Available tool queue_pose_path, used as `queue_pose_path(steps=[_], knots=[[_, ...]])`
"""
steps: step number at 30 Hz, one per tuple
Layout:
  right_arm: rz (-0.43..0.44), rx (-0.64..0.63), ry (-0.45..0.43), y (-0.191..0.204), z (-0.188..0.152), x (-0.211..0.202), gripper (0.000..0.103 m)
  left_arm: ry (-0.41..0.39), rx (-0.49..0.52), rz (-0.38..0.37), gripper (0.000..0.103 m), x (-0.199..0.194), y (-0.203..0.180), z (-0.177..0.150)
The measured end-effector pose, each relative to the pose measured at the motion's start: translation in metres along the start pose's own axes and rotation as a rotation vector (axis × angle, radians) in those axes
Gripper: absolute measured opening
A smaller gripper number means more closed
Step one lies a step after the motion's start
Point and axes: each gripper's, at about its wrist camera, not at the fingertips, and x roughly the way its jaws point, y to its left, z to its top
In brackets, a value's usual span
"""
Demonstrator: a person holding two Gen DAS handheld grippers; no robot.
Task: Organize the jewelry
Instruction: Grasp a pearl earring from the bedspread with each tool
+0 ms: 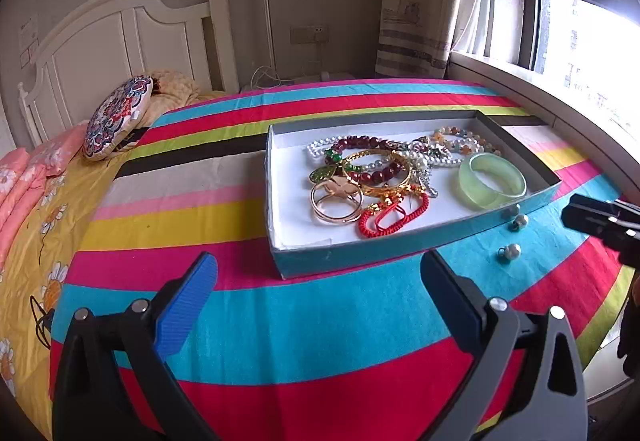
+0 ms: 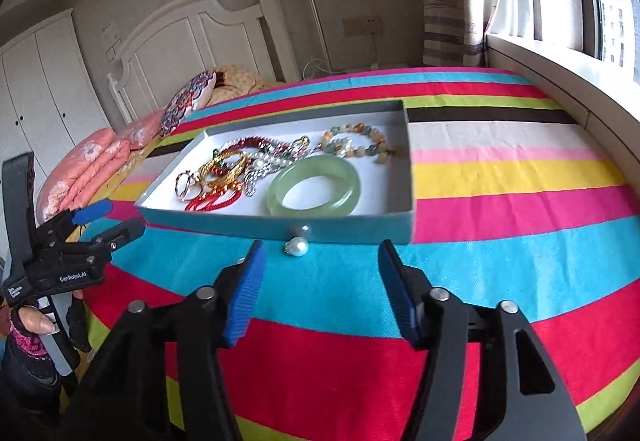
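Note:
A shallow blue box (image 1: 400,247) (image 2: 240,227) with a white inside lies on the striped bedspread. It holds a pale green bangle (image 1: 491,180) (image 2: 314,186), gold bangles (image 1: 376,171), a red cord bracelet (image 1: 394,217), bead bracelets and pearl strings. Pearl earrings (image 1: 510,251) (image 2: 297,246) lie loose on the cloth in front of the box. My left gripper (image 1: 320,293) is open and empty, short of the box's near left corner. My right gripper (image 2: 320,277) is open and empty, just short of a pearl earring.
A patterned round cushion (image 1: 118,117) and pink folded bedding (image 1: 24,181) lie at the bed's head by the white headboard. A window sill (image 1: 540,89) runs along the right. The striped cloth (image 1: 320,321) spreads around the box.

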Motion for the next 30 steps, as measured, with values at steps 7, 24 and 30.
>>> queue_pose_path(steps=[7, 24, 30], knots=[[-0.054, -0.027, 0.090, 0.021, 0.007, 0.026, 0.041, 0.083, 0.061, -0.038, 0.101, 0.015, -0.011, -0.007], [-0.105, -0.059, 0.148, 0.034, 0.011, 0.051, 0.026, 0.125, 0.086, -0.082, 0.101, 0.022, -0.017, -0.009], [-0.156, -0.130, 0.148, 0.042, 0.009, 0.053, 0.019, 0.142, 0.098, -0.084, 0.101, 0.025, -0.020, -0.009]])
